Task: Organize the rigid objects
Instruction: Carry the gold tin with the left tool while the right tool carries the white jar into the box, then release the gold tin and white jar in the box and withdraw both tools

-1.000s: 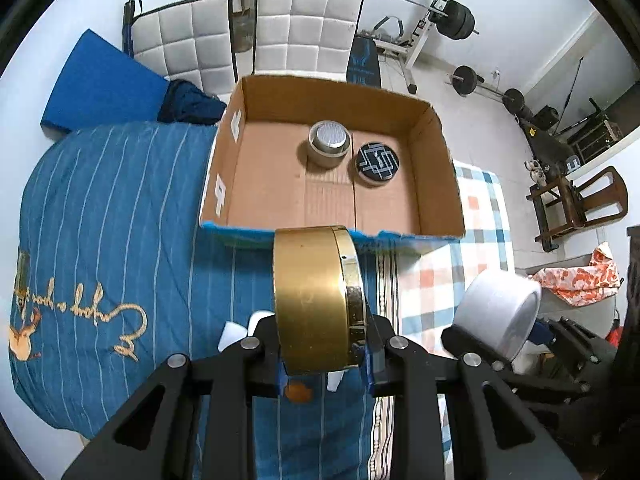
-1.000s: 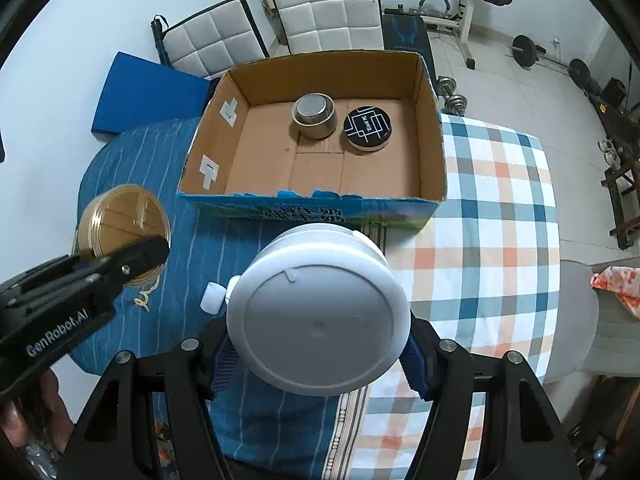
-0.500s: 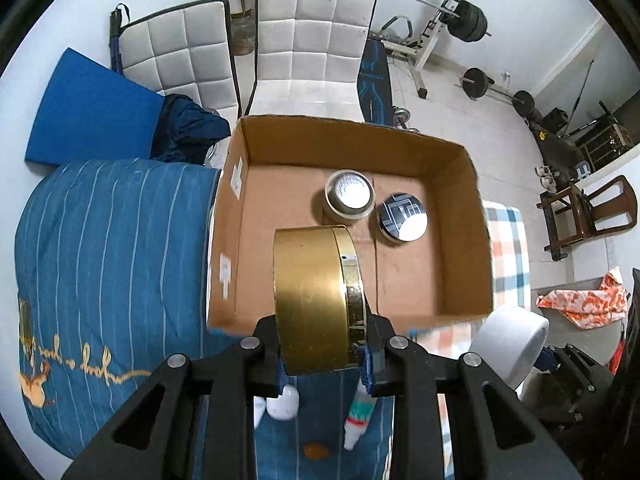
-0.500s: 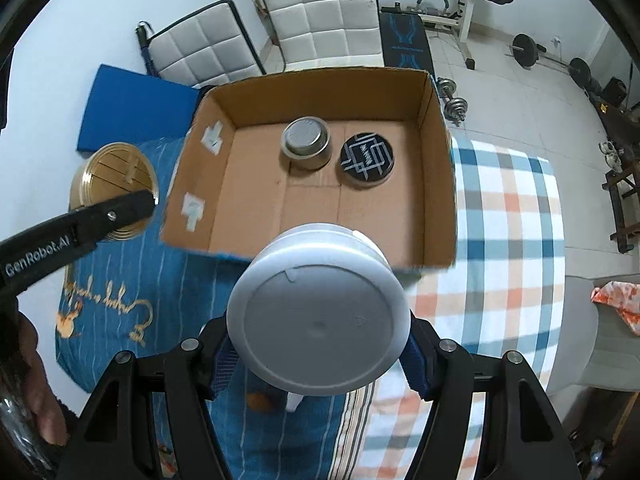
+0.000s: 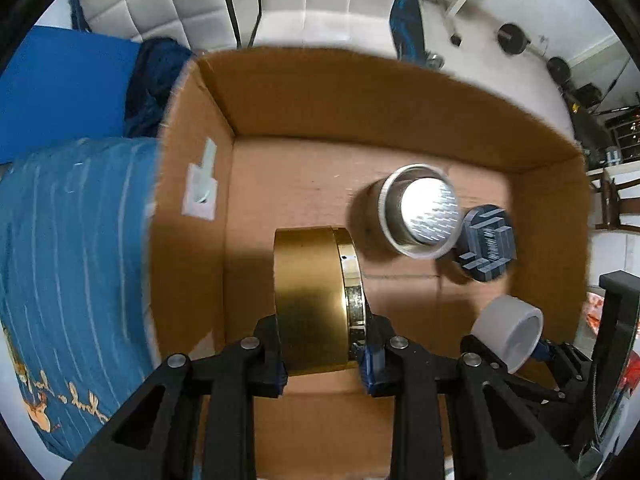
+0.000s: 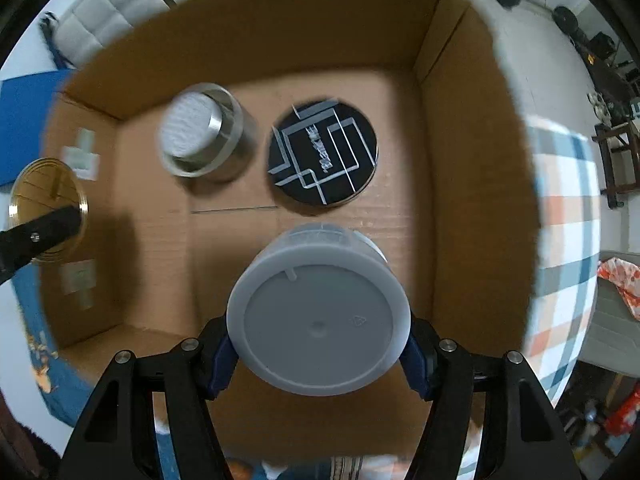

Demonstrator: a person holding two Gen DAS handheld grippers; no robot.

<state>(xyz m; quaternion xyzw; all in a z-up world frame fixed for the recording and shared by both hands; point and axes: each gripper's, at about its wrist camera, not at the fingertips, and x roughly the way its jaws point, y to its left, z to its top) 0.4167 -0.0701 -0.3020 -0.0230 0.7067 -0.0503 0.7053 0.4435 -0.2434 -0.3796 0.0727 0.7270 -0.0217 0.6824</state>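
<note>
My left gripper (image 5: 322, 354) is shut on a round gold tin (image 5: 316, 300), held on edge over the left part of an open cardboard box (image 5: 360, 92). My right gripper (image 6: 318, 358) is shut on a white round container (image 6: 318, 316), held over the box (image 6: 460, 160) near its front middle. A silver tin (image 5: 418, 216) and a black round tin with white lines (image 5: 486, 244) rest on the box floor at the back. They also show in the right wrist view as the silver tin (image 6: 204, 134) and the black tin (image 6: 324, 156). The gold tin (image 6: 44, 196) shows there at far left.
The box stands on a table with a blue striped cloth (image 5: 72, 240) on the left and a checked cloth (image 6: 564, 216) on the right. White padded chairs (image 5: 304, 0) and gym weights (image 5: 516, 36) stand behind the table.
Both grippers have moved forward and down, from in front of the box to over its inside, each still holding its container. The box now fills both views.
</note>
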